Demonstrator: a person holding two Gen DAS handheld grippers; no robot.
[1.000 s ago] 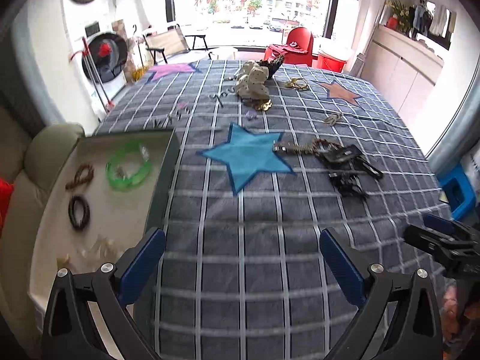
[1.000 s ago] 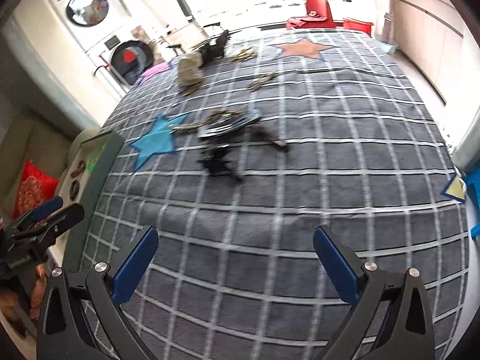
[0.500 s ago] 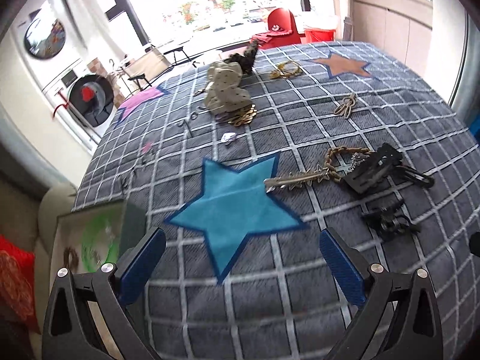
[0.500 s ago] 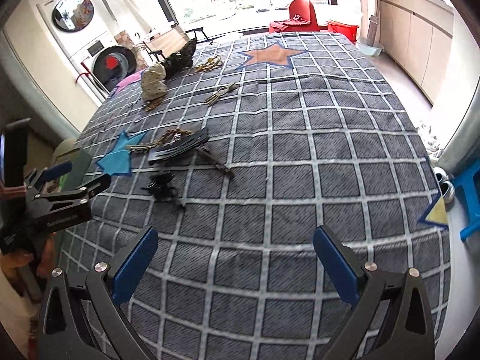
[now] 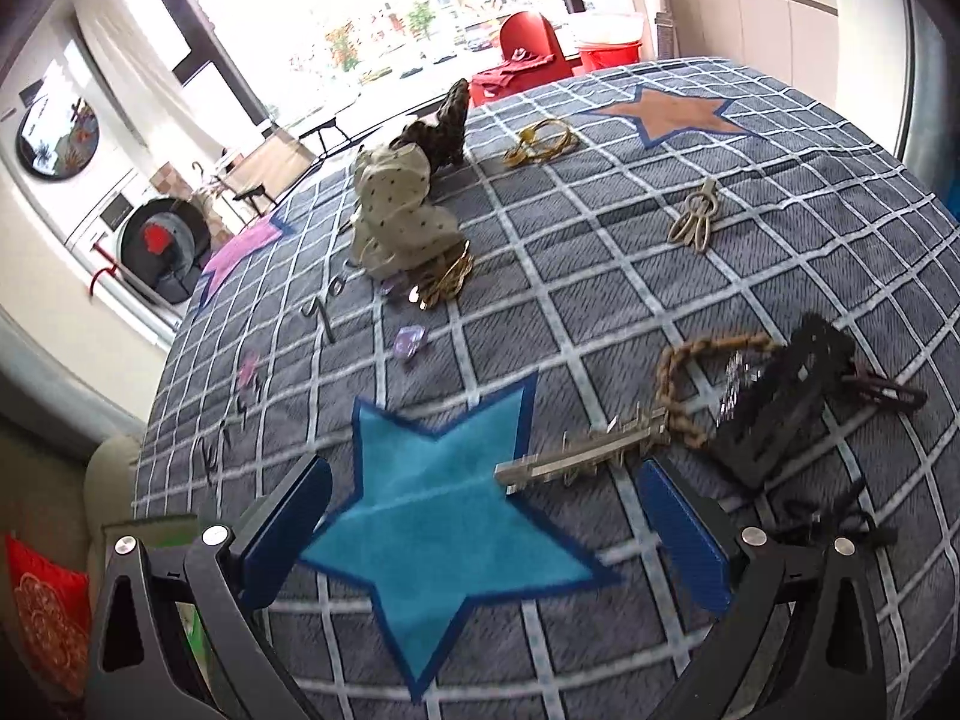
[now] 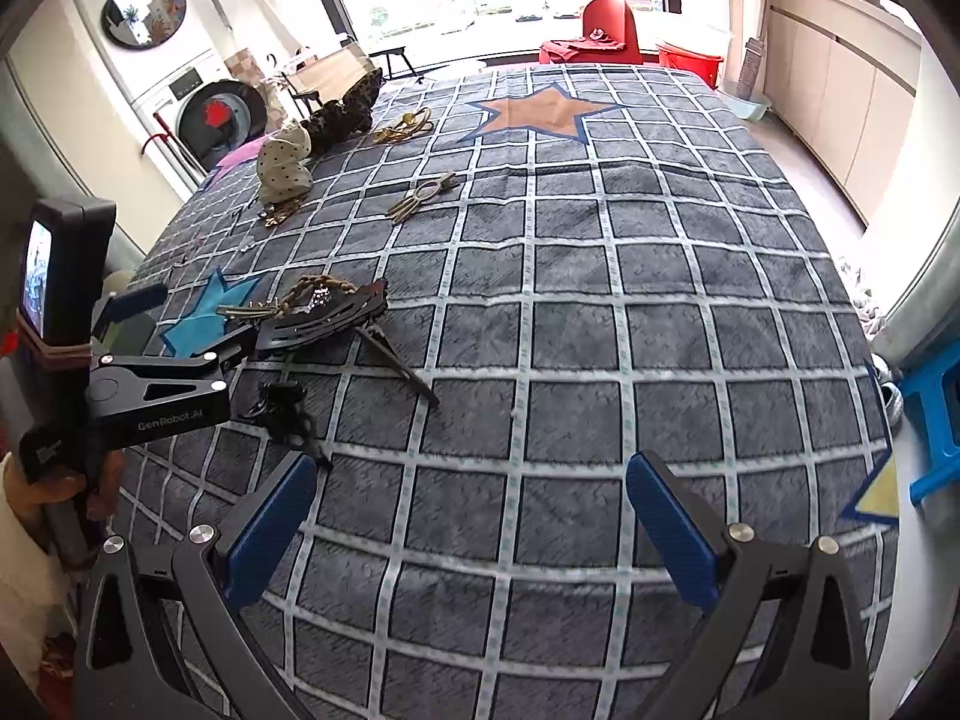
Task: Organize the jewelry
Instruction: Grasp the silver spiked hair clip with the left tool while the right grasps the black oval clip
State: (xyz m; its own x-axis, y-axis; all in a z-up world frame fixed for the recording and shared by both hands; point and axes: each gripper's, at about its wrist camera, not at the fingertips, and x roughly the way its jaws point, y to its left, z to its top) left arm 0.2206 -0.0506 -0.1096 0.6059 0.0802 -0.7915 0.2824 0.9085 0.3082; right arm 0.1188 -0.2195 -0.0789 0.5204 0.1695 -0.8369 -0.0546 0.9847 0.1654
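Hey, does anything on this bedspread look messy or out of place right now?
Yes. A silver clip, brown chain and black hair clips lie jumbled together beside the blue star, not sorted.

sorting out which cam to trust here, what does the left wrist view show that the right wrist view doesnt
Only the left wrist view: the small purple gem and the red cushion at the lower left edge.

Only the right wrist view: the left gripper seen from outside, the hand holding it, and the blue stool.

Both: the plaid cloth, blue star, silver bar clip, black comb clip, spotted pouch and the gold chain. Each shows its own gripper open and empty, right gripper.
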